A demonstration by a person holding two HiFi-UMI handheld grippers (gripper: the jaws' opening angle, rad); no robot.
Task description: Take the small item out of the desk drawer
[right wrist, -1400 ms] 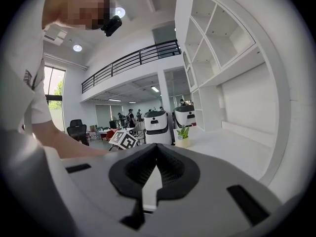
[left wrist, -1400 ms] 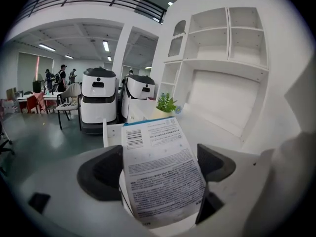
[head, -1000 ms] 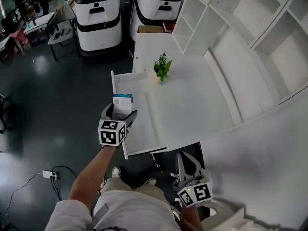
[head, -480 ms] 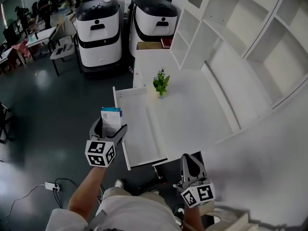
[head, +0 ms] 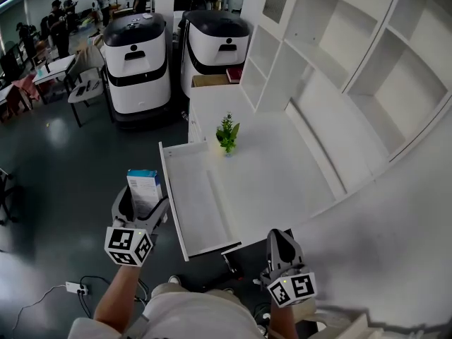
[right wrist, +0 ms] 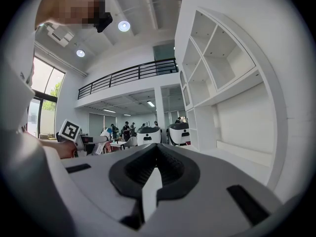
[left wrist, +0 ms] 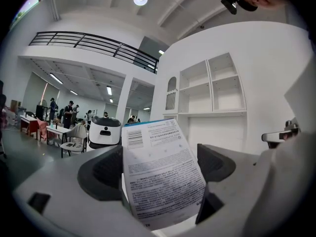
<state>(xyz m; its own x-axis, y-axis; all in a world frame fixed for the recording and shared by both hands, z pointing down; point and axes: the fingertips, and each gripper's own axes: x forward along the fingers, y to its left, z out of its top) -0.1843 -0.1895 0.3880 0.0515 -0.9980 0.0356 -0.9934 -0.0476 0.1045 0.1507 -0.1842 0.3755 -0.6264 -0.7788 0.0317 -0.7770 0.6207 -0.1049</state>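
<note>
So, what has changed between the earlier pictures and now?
The left gripper, fingers shut on the small box, carried it from above the open drawer out past its left edge, and it now hangs over the floor. Nothing was let go. The right gripper stayed shut, empty and low. The drawer stayed open, and the plant stayed in place.

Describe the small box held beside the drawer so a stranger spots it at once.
Start at the white desk with its drawer pulled open. Left of the drawer, over the dark floor, the left tongs are shut on a small box. It is the only white carton with a blue top edge and dense print.
</note>
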